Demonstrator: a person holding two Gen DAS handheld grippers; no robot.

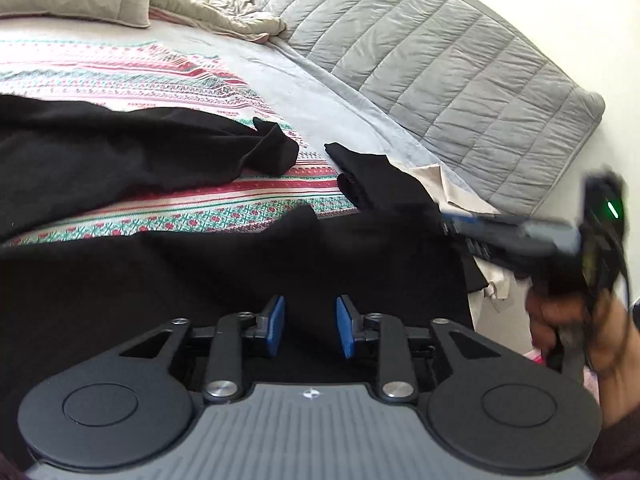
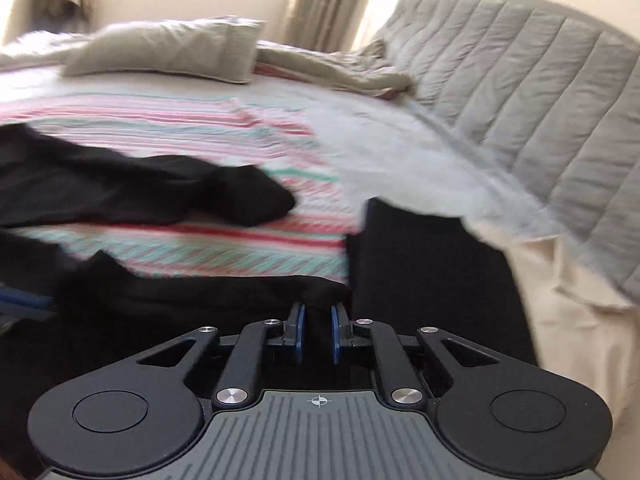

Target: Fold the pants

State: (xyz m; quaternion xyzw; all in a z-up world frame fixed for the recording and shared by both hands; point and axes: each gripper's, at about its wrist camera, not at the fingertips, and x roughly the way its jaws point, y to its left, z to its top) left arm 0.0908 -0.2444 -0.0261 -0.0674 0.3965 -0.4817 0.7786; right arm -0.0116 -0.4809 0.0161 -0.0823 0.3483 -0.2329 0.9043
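Black pants lie spread on a bed, one leg reaching off to the left, its hem crumpled. My left gripper hovers over the near part of the pants with its blue pads apart and nothing pinched between them. In the left wrist view my right gripper is blurred at the right, held by a hand, its tips at the pants' right edge. In its own view the right gripper has its pads close together on a raised fold of the black pants.
A striped red, green and white blanket covers the bed under the pants. A grey quilt runs along the right side. A pillow and crumpled beige bedding lie at the far end. A cream sheet hangs at the bed's right edge.
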